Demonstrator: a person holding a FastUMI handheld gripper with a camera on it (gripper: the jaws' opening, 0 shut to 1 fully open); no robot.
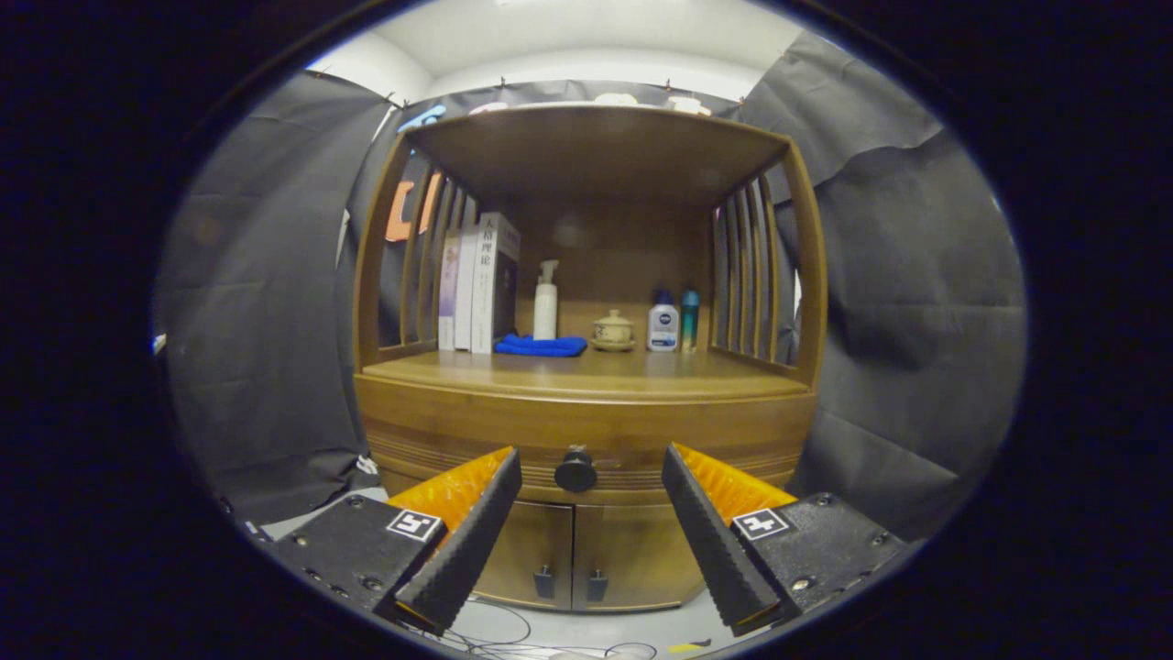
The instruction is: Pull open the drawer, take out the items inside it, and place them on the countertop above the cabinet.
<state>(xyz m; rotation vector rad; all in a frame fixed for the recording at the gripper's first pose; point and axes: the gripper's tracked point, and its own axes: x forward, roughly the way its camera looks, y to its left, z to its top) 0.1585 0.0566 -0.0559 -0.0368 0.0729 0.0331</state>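
Note:
A wooden cabinet stands ahead of me. Its drawer [476, 440] is closed, with a round dark knob [575, 471] at the middle of the front. My gripper [591, 463] is open; the knob sits in the gap between the two fingertips but beyond them, with no contact. Above the drawer lies the wooden countertop [586, 371]. What is inside the drawer is hidden.
At the back of the countertop stand several books [476, 284], a white pump bottle [545, 301], a blue cloth [541, 346], a small lidded pot [613, 330] and two small bottles [674, 321]. Slatted sides and a top shelf [596, 151] enclose it. Two lower doors [573, 555] sit under the drawer; cables lie on the floor.

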